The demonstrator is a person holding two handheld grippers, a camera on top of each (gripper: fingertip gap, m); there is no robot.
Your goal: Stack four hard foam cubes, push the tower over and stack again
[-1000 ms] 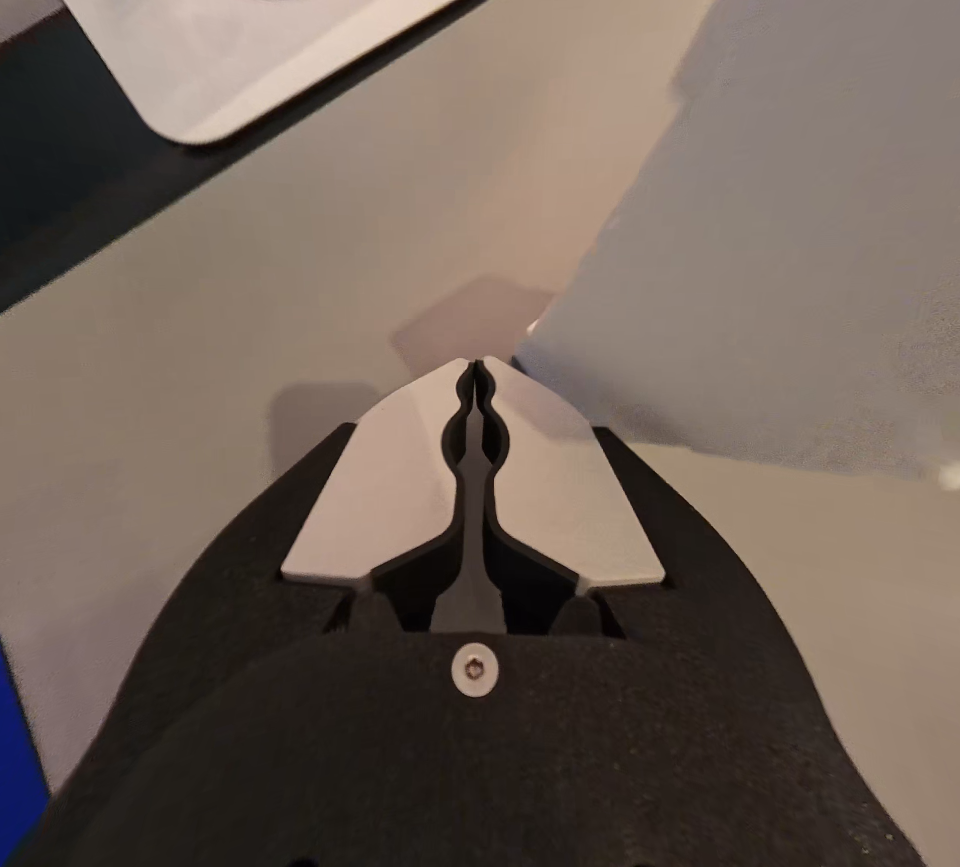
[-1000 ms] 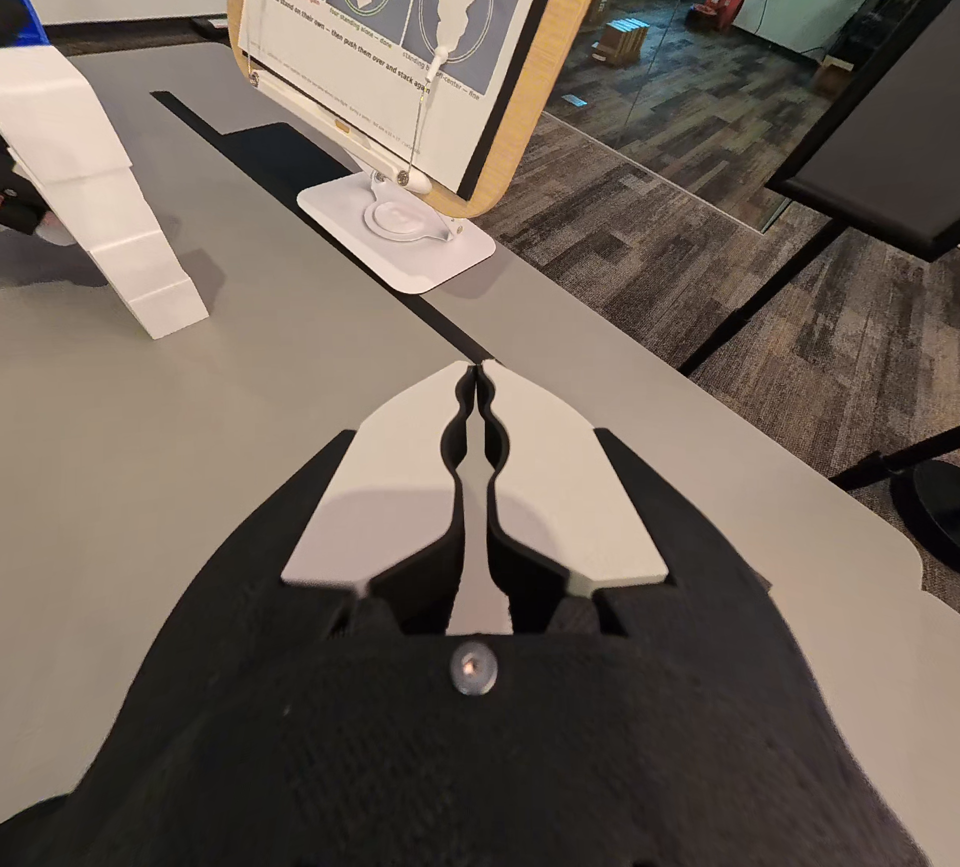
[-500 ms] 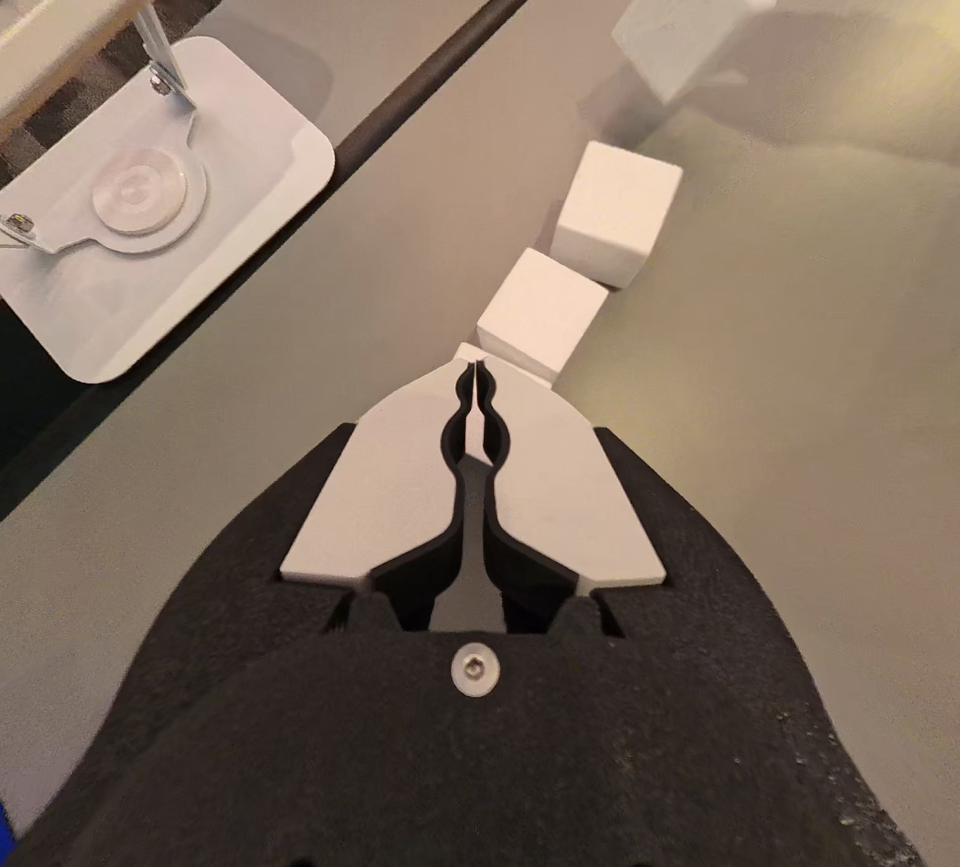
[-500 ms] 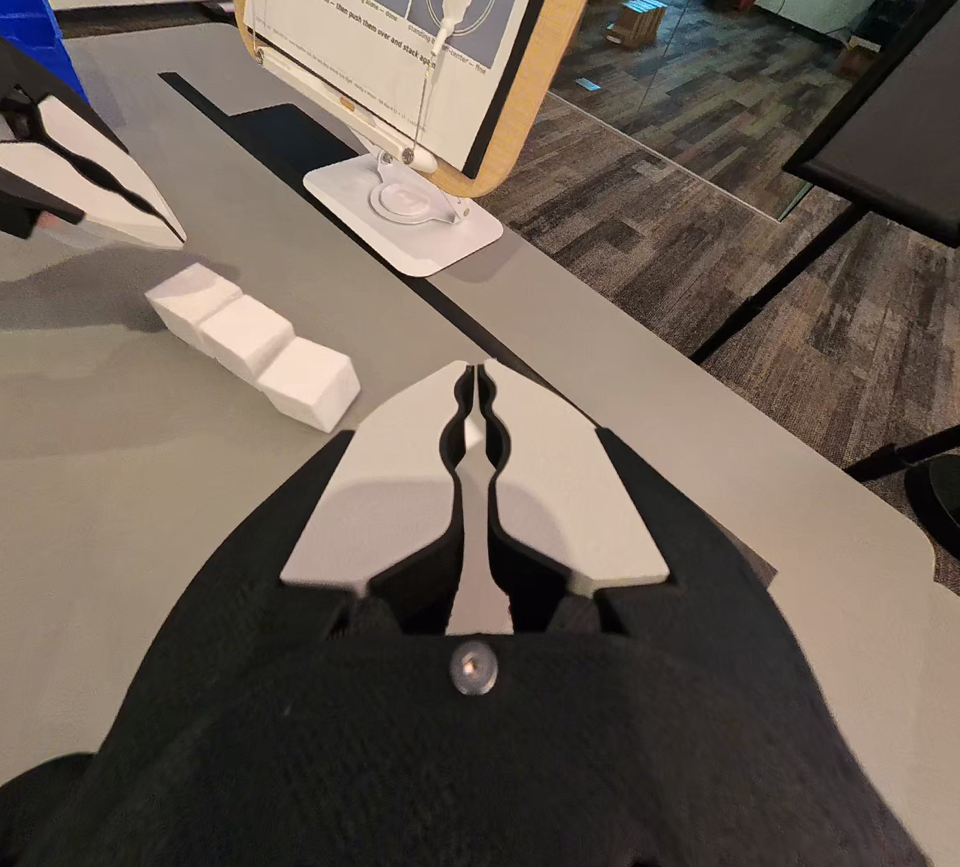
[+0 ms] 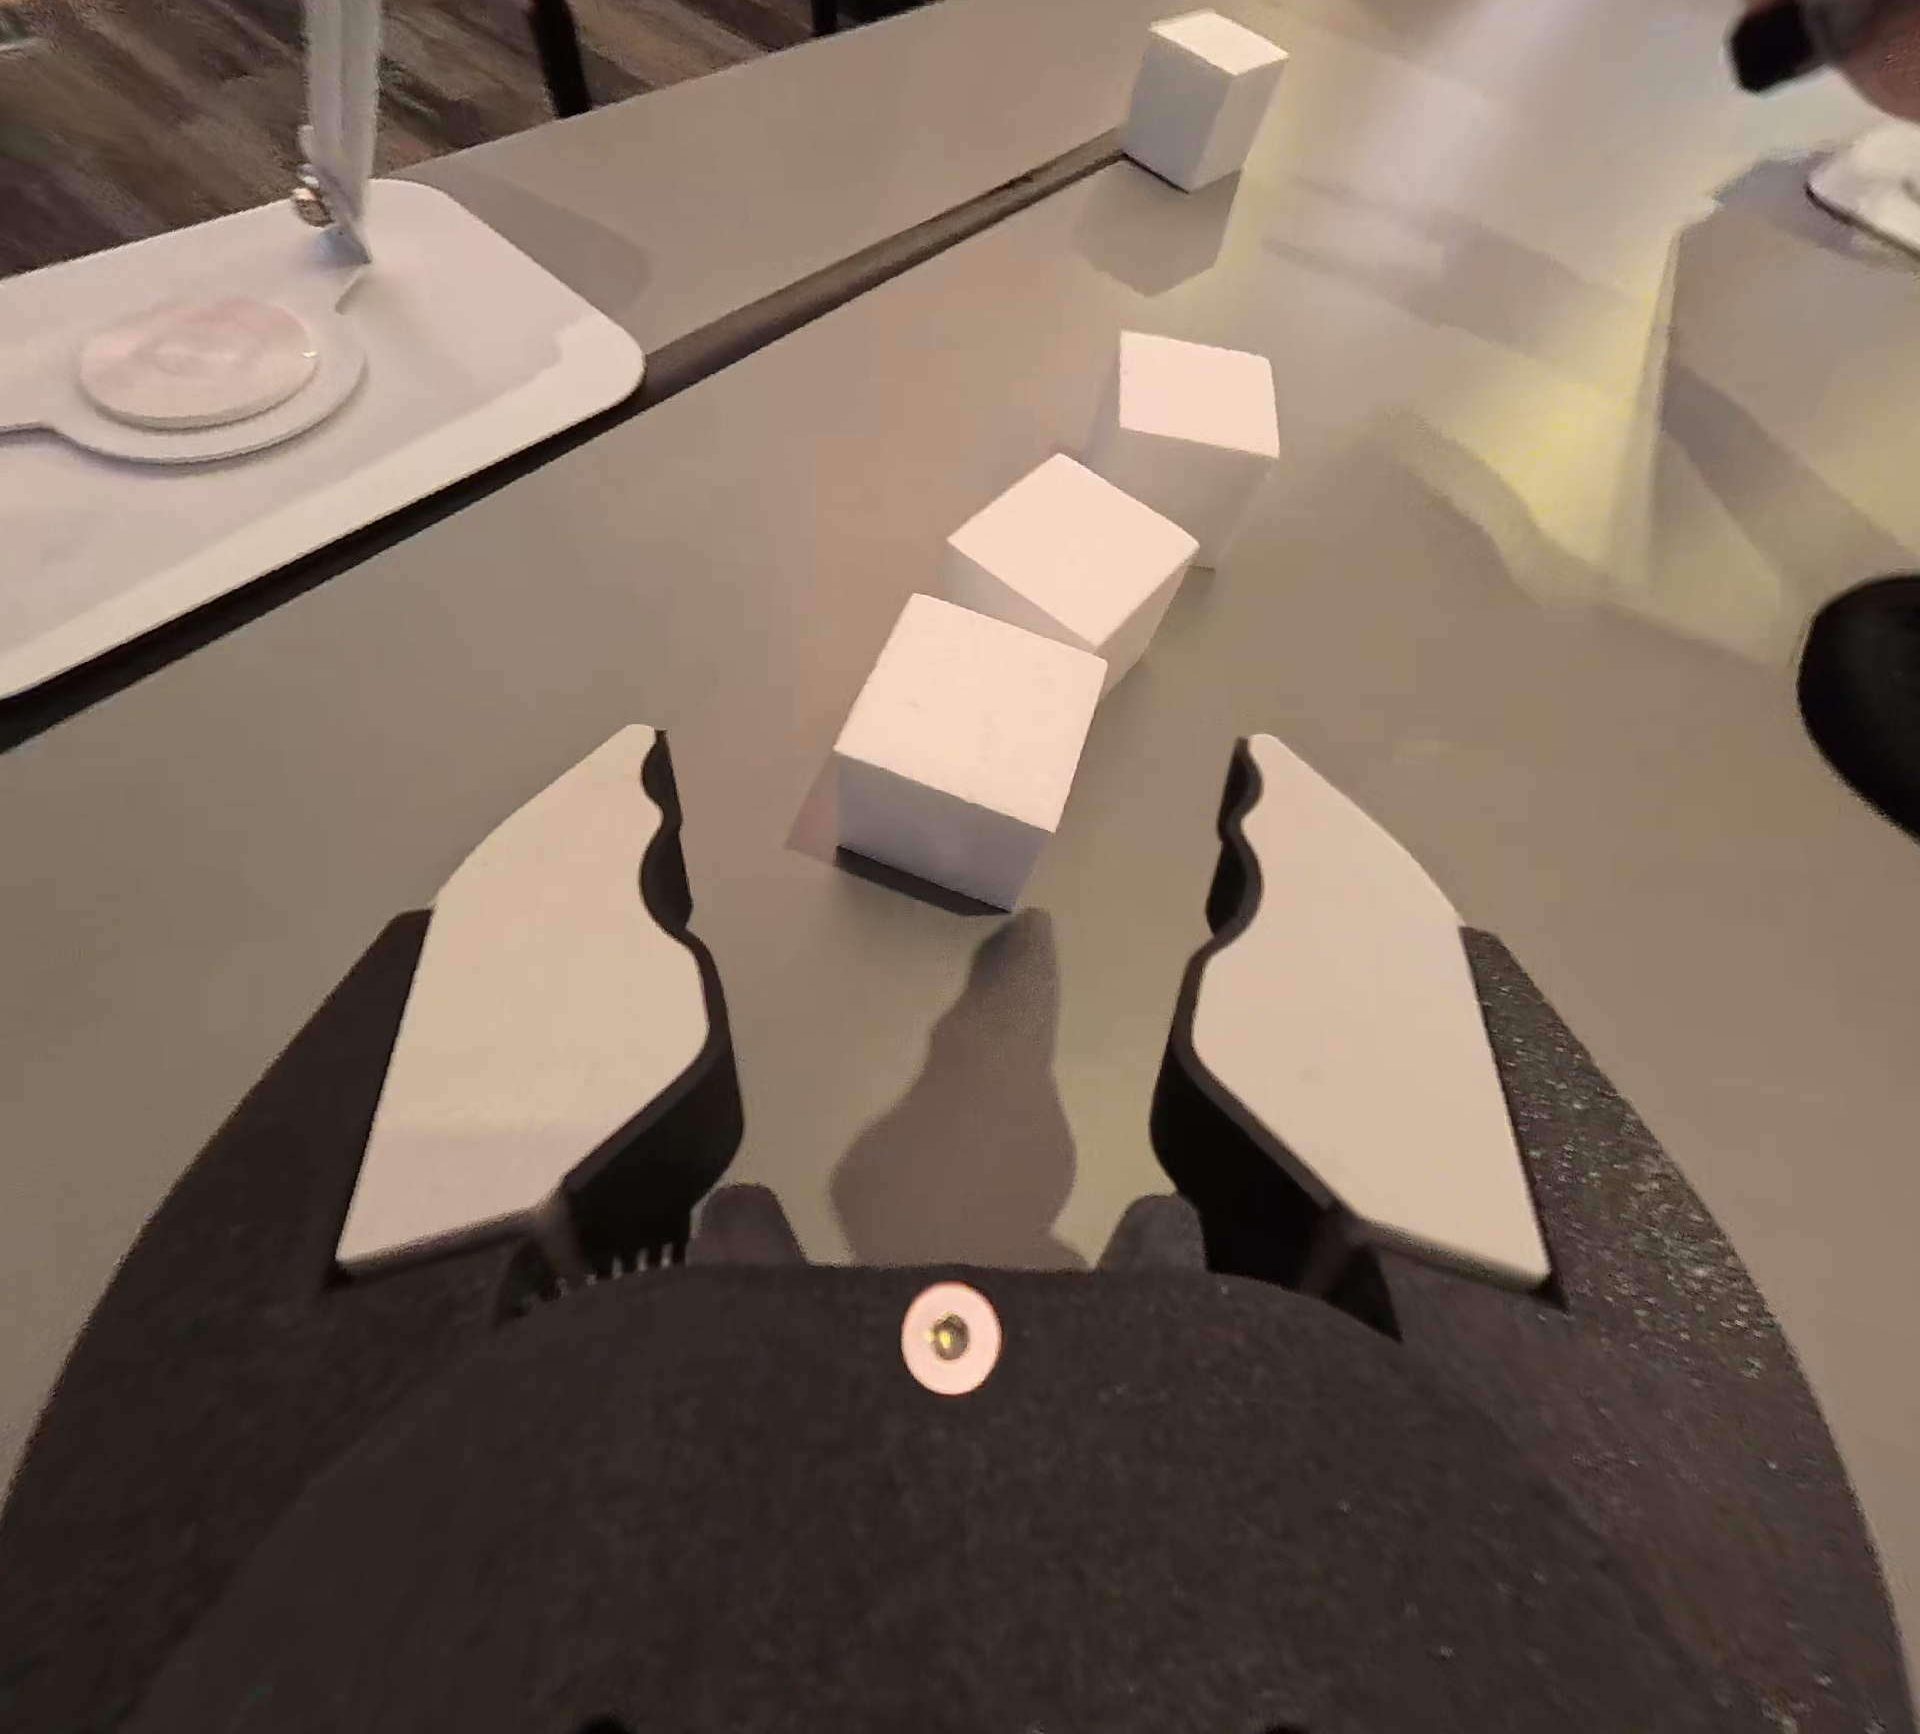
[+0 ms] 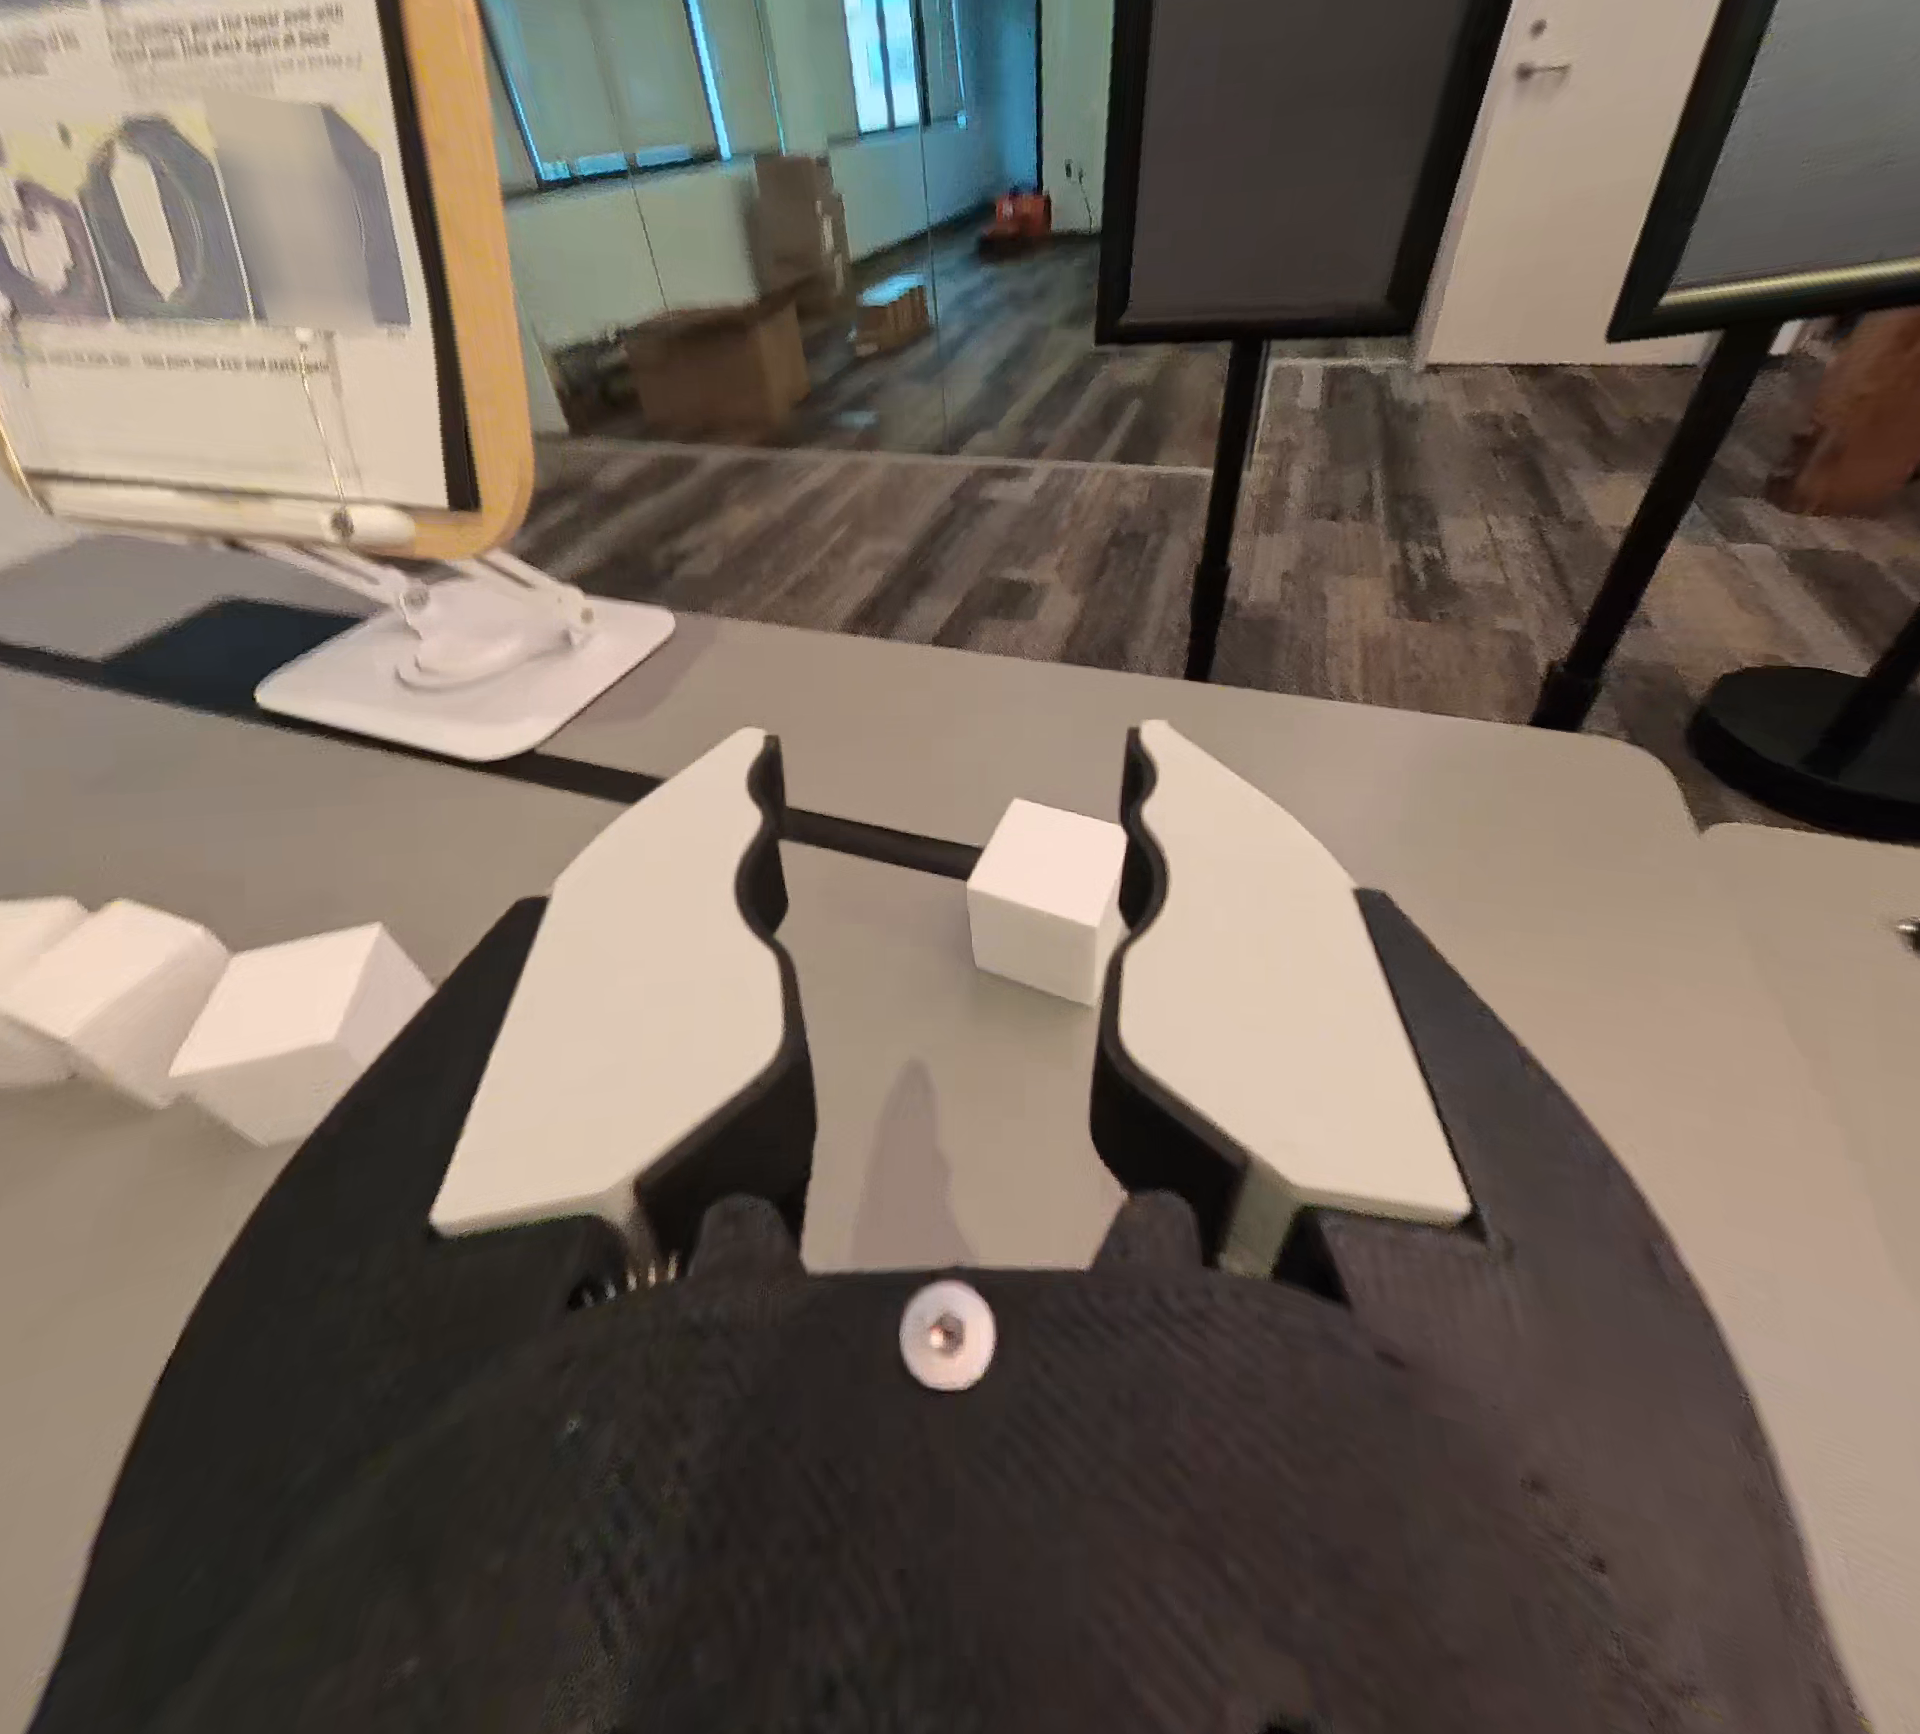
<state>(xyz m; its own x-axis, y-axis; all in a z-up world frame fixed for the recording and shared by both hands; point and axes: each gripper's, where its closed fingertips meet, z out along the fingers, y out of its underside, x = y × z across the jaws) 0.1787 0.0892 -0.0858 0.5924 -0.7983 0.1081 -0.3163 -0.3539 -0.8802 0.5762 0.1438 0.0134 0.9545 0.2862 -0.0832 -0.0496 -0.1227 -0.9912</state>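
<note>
Stage: the tower is down, all four cubes lie on the tabletop (image 5: 1455,853), and I judge the restack is about to start.
Left gripper (image 5: 951,754): jaws released and spread wide, empty — the nearest cube (image 5: 961,754) sits just ahead of them.
Right gripper (image 6: 948,754): jaws parted and empty; the stray cube (image 6: 1044,900) shows between the fingertips but beyond them, nearer the right one.
Fallen row: the nearest cube, the middle cube (image 5: 1065,567) and the third cube (image 5: 1190,427) lie in a crooked line, apparently touching and each turned a little differently.
Stray cube's place: well apart from the row, beside the dark seam (image 5: 883,271) that crosses the tabletop.
Risk, left: closing on the nearest cube could nudge the middle one, since they meet at a corner; a skewed grip would also set it down crooked.
Risk, right: the off-centre approach may push the stray cube aside, not grasp it, and the tabletop edge is not far behind.
Around: a white stand base (image 5: 260,427) carrying an instruction board (image 6: 208,157) stands left of the cubes, clear of both approaches.
Far off: floor signs on black poles, cardboard boxes.
</note>
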